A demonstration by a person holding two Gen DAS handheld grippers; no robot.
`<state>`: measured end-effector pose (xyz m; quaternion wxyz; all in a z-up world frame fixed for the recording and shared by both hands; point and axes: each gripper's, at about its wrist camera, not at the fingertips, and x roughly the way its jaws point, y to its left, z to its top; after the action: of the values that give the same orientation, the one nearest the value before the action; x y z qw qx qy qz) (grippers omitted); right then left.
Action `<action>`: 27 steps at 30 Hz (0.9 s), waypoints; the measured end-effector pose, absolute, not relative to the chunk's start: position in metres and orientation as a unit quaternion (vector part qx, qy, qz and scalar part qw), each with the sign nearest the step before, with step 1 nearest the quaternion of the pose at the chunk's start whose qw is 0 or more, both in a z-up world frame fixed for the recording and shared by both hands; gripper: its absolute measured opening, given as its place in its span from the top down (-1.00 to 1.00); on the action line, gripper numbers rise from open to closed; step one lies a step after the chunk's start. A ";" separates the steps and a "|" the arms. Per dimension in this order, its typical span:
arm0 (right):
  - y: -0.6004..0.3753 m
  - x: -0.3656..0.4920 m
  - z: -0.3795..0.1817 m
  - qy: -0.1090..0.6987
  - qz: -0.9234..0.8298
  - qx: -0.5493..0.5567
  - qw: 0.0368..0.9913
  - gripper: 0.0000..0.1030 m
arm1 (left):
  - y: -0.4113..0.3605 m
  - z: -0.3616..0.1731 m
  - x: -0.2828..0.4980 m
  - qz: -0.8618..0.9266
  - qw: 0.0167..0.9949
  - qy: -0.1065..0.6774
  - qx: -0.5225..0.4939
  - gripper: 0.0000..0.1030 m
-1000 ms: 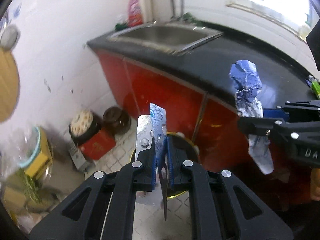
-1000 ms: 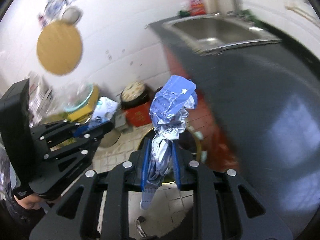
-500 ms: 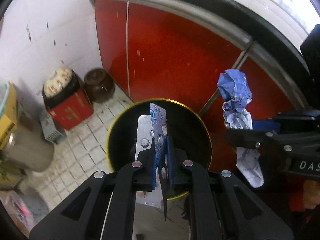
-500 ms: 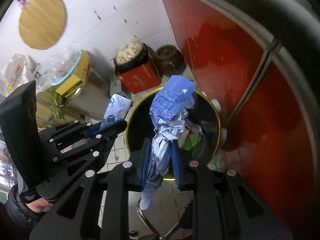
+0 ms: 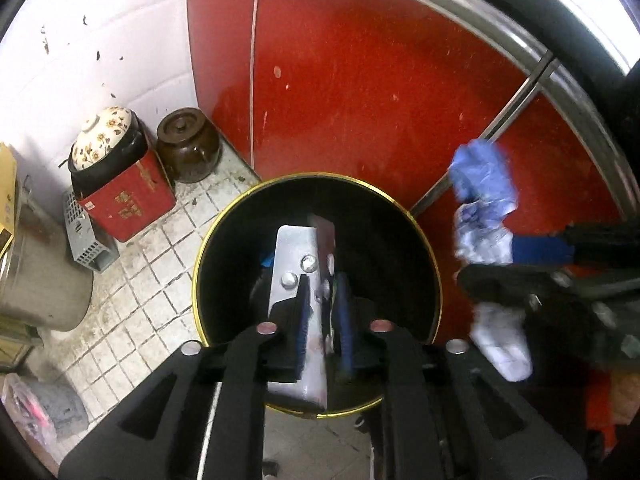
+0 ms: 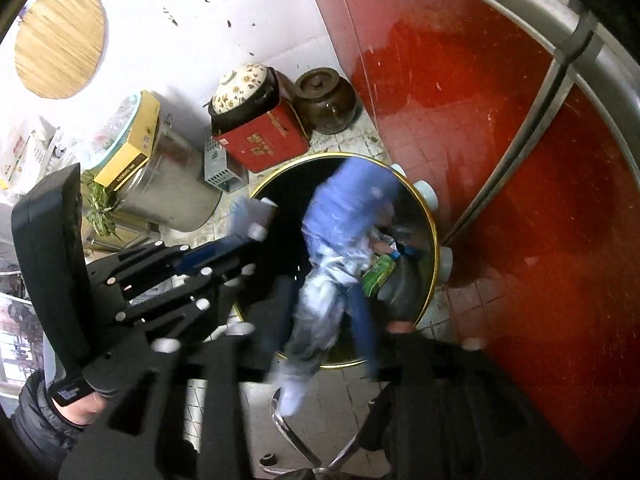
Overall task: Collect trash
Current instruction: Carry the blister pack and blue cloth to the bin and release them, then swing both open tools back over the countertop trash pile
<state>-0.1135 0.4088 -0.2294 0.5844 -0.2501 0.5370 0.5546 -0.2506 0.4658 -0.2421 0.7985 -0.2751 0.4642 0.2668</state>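
Red cabinet doors (image 5: 360, 92) backed a gold-rimmed bin (image 5: 424, 240). Above it, the left gripper (image 5: 320, 304) clamped a blister pack (image 5: 294, 256); the right gripper (image 6: 324, 300) clamped a crumpled blue wrapper (image 6: 344, 216).

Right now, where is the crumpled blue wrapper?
The crumpled blue and white wrapper sits in the right claw, over the black gold-rimmed trash bin beside the red cabinet door.

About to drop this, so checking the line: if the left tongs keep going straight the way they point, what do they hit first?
The left tongs, holding the blister pack, point into the open mouth of the bin. Nothing shows between them and it; first contact would probably be trash inside or the bin's dark interior, though depth is unclear.
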 end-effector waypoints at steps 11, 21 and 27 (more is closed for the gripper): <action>0.399 -0.113 -0.217 0.521 0.565 -0.240 0.593 -0.43 | 0.464 -0.233 -0.263 0.284 0.800 0.457 -0.265 -0.32; 0.313 -0.108 -0.099 0.443 0.584 -0.188 0.654 -0.50 | 0.415 -0.133 -0.264 0.312 0.830 0.428 -0.177 -0.82; 0.180 -0.050 -0.014 0.387 0.512 -0.114 0.758 -0.63 | 0.349 -0.057 -0.213 0.257 0.865 0.407 -0.140 -0.86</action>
<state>-0.0499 0.1803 -0.0140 0.7582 -0.1144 0.3875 0.5118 -0.2129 0.3487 -0.0568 0.8651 -0.1401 0.4075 0.2568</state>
